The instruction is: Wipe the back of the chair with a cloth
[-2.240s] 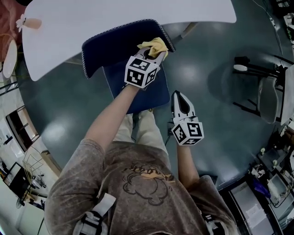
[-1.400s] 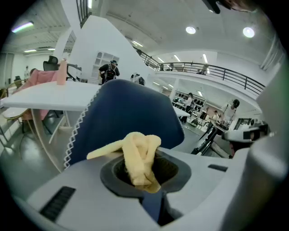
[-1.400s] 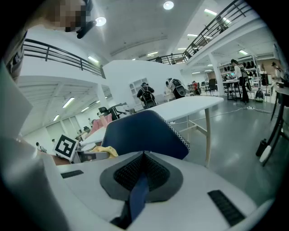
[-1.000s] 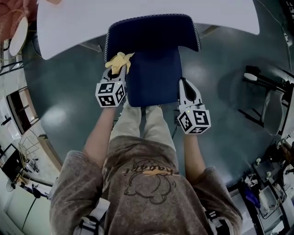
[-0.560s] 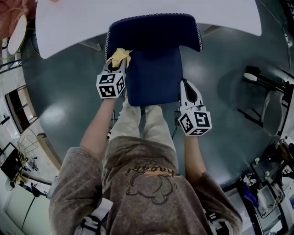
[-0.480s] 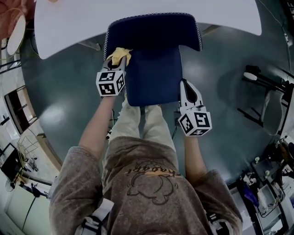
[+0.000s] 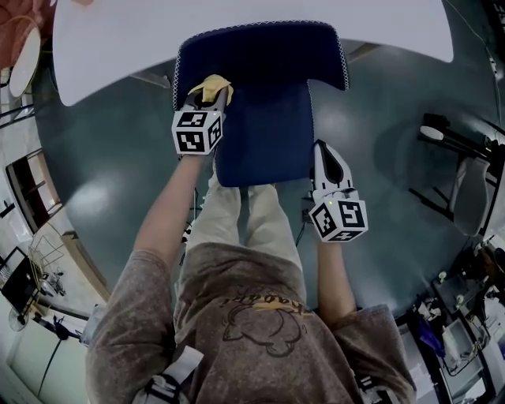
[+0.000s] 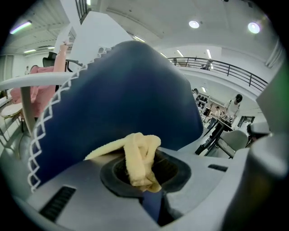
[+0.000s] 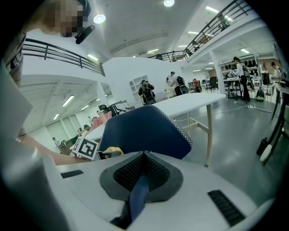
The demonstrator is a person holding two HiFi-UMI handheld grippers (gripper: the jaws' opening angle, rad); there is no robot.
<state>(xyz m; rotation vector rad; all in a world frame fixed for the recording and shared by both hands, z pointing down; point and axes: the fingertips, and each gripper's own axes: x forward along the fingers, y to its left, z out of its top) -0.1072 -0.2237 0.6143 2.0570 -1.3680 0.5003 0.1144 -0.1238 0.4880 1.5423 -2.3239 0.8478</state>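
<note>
The chair's dark blue back with white edge stitching stands in front of me, its seat below it. My left gripper is shut on a yellow cloth and holds it against the left part of the back. In the left gripper view the cloth bunches between the jaws, right against the blue back. My right gripper hangs beside the seat's right edge, shut on nothing. The right gripper view shows its closed jaws pointing at the chair back, clear of it.
A white table runs behind the chair back. Grey floor surrounds the chair. Another chair and a dark frame stand at the right. The person's legs are just behind the seat. People stand far off.
The left gripper with the cloth has gone from the right part of the chair back to its left side, then up along it. The right gripper has barely moved.
</note>
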